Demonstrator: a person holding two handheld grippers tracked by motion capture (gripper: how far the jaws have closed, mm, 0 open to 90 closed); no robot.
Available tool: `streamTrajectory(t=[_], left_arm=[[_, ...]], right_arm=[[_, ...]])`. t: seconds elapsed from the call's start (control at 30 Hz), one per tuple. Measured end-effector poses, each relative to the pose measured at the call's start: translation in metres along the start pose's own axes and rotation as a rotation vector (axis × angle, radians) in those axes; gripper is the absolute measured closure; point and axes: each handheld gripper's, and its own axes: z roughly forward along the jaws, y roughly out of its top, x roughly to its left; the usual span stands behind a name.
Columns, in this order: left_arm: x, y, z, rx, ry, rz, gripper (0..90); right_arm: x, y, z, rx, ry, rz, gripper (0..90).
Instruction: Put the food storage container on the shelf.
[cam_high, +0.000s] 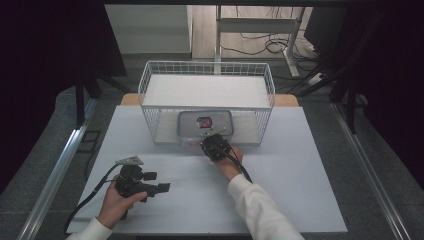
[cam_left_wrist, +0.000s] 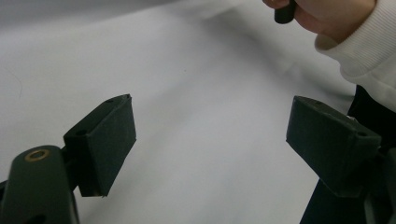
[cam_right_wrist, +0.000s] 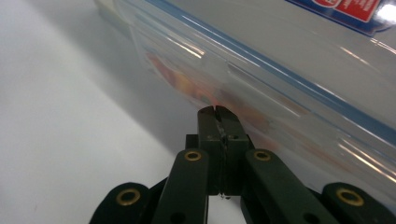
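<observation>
Your right gripper (cam_high: 214, 145) is at the front of the clear plastic box (cam_high: 205, 125), the one with the blue-edged lid and a red and blue sticker on top. In the right gripper view its two jaws are squeezed tight together, with nothing between them. The tips are right up against the front wall of the box (cam_right_wrist: 261, 79), so it looks like you are pushing or nudging it and not picking it up. Whether the tips really touch the wall is hard to tell.

The box sits at the front of the white wire basket (cam_high: 150, 80), on the bottom level, under the white shelf. It seems to stick out a little past the front edge. You can see something orange and red inside it.

So the job looks about halfway. The box is mostly in the basket, and what may be left is to slide it all the way in or straighten it.

Your left gripper (cam_high: 159, 188) rests low over the white table (cam_high: 300, 165), well apart from the basket. Its jaws stand wide apart and hold nothing. It has no part in the work right now.
</observation>
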Motion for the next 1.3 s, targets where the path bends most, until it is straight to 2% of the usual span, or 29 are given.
streamTrajectory(t=[0.1,0.27,0.43,0.5,0.63,0.67,0.77,0.97,1.0,1.07,1.1,1.13,1.17,1.2,1.23,1.27,1.3], left_arm=[[0.002,0.001,0.002,0.005,0.003,-0.002,15.8],[0.001,0.0,0.001,0.008,0.003,0.007,15.6],[0.001,-0.001,0.0,0.007,0.008,0.009,15.6],[0.0,-0.001,0.001,0.009,0.004,0.009,15.6],[-0.001,-0.001,0.0,0.003,0.0,0.002,15.6],[-0.001,-0.001,-0.001,0.002,0.0,0.003,15.6],[-0.001,-0.001,-0.002,-0.001,0.003,0.003,15.6],[-0.003,-0.002,-0.003,-0.01,0.024,0.013,15.9],[-0.003,-0.002,-0.003,-0.01,0.024,0.013,16.0],[-0.003,-0.002,-0.002,-0.017,0.03,0.011,16.1],[-0.002,-0.001,-0.002,-0.021,0.037,0.01,16.2],[-0.002,-0.001,-0.002,-0.021,0.037,0.01,16.2],[-0.002,-0.001,-0.002,-0.023,0.042,0.011,16.2],[-0.002,-0.002,-0.002,-0.028,0.052,0.019,16.3],[-0.002,-0.002,-0.002,-0.028,0.052,0.019,16.2],[-0.003,-0.002,-0.003,-0.031,0.058,0.028,16.3],[-0.003,-0.002,-0.003,-0.031,0.058,0.028,16.3]], right_arm=[[-0.002,0.008,0.008,0.003,-0.012,0.005,89.2],[-0.003,0.011,0.013,-0.001,-0.012,0.022,89.2],[-0.001,0.01,0.004,-0.018,-0.006,0.019,89.2],[-0.003,0.011,-0.007,-0.021,-0.015,0.003,89.2],[-0.006,0.011,-0.02,-0.032,-0.018,0.011,89.1],[-0.005,0.01,-0.032,-0.045,-0.015,-0.006,89.1],[-0.003,0.004,-0.055,-0.062,0.005,-0.021,89.1],[0.0,-0.03,-0.106,-0.069,0.097,-0.037,89.1],[0.0,-0.03,-0.106,-0.069,0.097,-0.037,89.1],[-0.001,-0.045,-0.12,-0.063,0.115,-0.042,89.0],[-0.003,-0.058,-0.131,-0.059,0.13,-0.042,82.2],[-0.003,-0.058,-0.131,-0.059,0.13,-0.042,82.2],[-0.004,-0.064,-0.137,-0.061,0.145,-0.036,74.5],[-0.006,-0.074,-0.147,-0.07,0.131,-0.011,55.7],[-0.006,-0.074,-0.147,-0.07,0.131,-0.011,55.7],[-0.01,-0.084,-0.157,-0.088,0.113,0.012,49.1],[-0.01,-0.084,-0.157,-0.088,0.113,0.012,49.1]])
